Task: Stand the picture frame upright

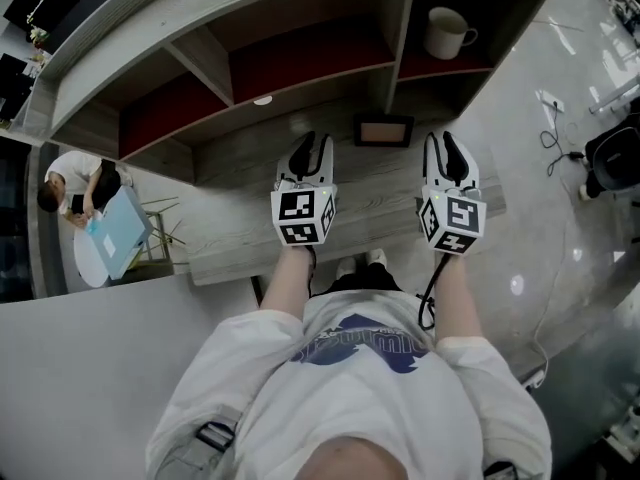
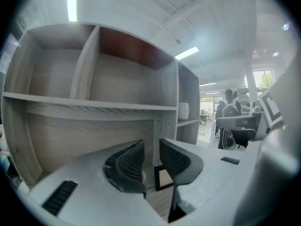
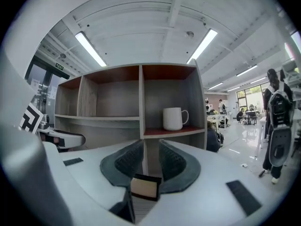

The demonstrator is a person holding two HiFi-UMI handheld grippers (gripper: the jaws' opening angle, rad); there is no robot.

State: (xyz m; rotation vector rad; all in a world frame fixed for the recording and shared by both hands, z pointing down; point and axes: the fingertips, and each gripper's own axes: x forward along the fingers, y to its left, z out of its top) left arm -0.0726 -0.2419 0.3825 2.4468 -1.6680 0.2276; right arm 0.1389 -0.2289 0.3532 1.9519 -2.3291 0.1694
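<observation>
While both grippers hover low over the wooden counter [image 1: 235, 233], the picture frame [image 1: 383, 130] sits at 12 o'clock from the person, at the foot of the shelf unit's [image 1: 215, 63] vertical divider [image 1: 397, 63]. Contact with the divider: can't tell.

Frame orientation: long axis runs 9-to-3, parallel to the shelf front. It has a dark border and a tan face. The face shows to the head camera and to both gripper views. Lying flat or leaning back: can't tell.

Left gripper [image 1: 308, 153]: jaws narrowly apart, nothing between the pads. The frame shows through the gap, further out at about 1 o'clock from it, with its right part hidden behind the right jaw.

Right gripper [image 1: 445, 153]: jaws also narrowly apart, pads on nothing. The frame is at about 10 o'clock from it and shows low in the gap in its own view.

The frame lies between the two grippers and beyond their tips, touching neither.

White mug [image 1: 447, 32]: upright in the right shelf compartment at 1 o'clock, handle to 3.

A person [image 1: 75, 190] sits at a round table [image 1: 95, 263], far out at 9 o'clock.
</observation>
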